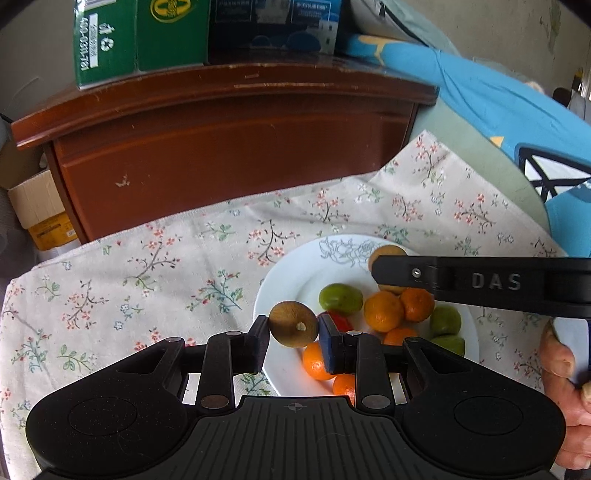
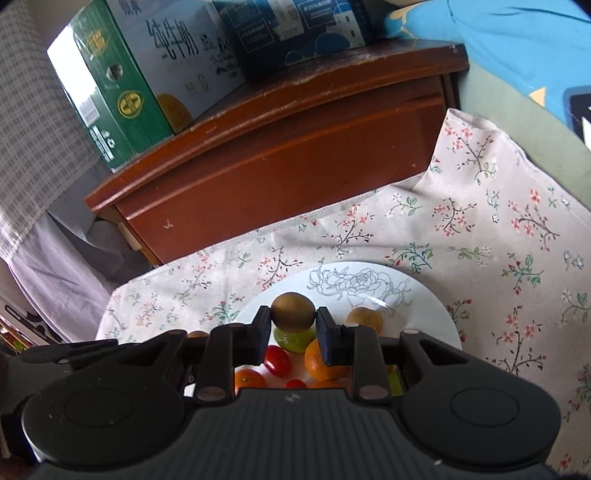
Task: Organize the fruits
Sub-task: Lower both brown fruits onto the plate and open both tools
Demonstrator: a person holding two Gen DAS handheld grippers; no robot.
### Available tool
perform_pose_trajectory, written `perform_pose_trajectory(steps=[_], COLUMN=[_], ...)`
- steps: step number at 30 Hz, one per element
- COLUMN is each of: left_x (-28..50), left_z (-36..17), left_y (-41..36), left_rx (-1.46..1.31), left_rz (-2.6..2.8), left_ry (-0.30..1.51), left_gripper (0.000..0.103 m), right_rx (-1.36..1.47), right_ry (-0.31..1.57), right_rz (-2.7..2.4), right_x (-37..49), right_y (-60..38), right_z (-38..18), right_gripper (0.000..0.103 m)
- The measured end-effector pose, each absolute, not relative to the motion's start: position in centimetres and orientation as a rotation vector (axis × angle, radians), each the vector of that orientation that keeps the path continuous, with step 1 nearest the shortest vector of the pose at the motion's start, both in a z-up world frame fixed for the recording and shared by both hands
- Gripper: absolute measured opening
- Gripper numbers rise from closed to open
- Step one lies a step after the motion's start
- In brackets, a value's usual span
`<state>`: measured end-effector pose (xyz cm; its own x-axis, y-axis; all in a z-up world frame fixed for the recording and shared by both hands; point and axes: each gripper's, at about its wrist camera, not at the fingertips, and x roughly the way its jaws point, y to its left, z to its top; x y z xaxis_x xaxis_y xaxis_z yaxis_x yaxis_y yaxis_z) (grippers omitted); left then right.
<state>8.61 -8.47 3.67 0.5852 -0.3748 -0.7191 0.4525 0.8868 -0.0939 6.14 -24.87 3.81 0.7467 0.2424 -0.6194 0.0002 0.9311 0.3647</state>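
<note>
A white plate (image 1: 295, 269) with a rose drawing sits on a floral cloth and holds oranges (image 1: 383, 311), green fruits (image 1: 340, 298), red cherry tomatoes (image 2: 277, 360) and a brown kiwi (image 2: 365, 320). My left gripper (image 1: 293, 338) is shut on a brown kiwi (image 1: 293, 324), held above the plate's left rim. My right gripper (image 2: 293, 326) is shut on another brown kiwi (image 2: 293, 311) above the plate; its finger (image 1: 406, 275) crosses the left wrist view from the right.
The floral cloth (image 1: 147, 273) covers the table. Behind it stands a brown wooden cabinet (image 1: 229, 147) with a green carton (image 1: 110, 40) and a dark blue box (image 1: 273, 26) on top. A cardboard box (image 1: 37, 199) sits at the left. A person in blue (image 1: 498, 99) is at the right.
</note>
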Motion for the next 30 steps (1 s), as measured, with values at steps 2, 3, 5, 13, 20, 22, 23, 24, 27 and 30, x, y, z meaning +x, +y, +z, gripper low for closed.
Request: perform_pose_trajectory(steps=[2,3,5,13,20,22,23,24,27,30], left_x=[8.7,8.8,9.1,9.4,9.2,9.1,8.9,8.8,8.5,8.2], left_z=[3.5,3.5,3.4,3.1,3.4,3.7,3.8,4.0,4.6,5.0], left_y=[-8.6,-8.6,-8.6,-8.8,-8.9,-8.9,-8.8,-8.7,-8.5,-8.1], left_rx=[0.108,0.107,0.097,0.09,0.097,0.099,0.099,0.1,0.103,0.104], left_rz=[-0.481,-0.479,-0.476,-0.471,-0.453,-0.433,-0.421,-0.412,-0.39,-0.367], left_ry=[0.813,0.813,0.816,0.827,0.824,0.816,0.806,0.798,0.786,0.794], left_gripper=[0.027,0.026,0.026,0.027,0.035,0.052,0.061,0.067,0.078,0.084], right_rx=[0.349,0.347,0.348,0.362,0.376,0.375,0.375,0.374,0.369,0.363], right_ry=[0.722,0.723,0.727,0.74,0.733,0.732,0.731,0.731,0.739,0.746], right_rz=[0.132,0.13,0.124,0.109,0.093,0.088,0.085,0.083,0.075,0.067], right_x=[6.5,6.6,6.9,7.6,7.5,7.4,7.3,7.2,6.9,6.4], right_y=[-24.9,-24.9,-25.0,-25.3,-25.6,-25.6,-25.6,-25.6,-25.5,-25.2], right_z=[3.5,3.4,3.1,2.1,2.1,2.2,2.3,2.4,2.7,3.2], right_gripper=[0.026,0.026,0.026,0.029,0.033,0.035,0.036,0.037,0.042,0.047])
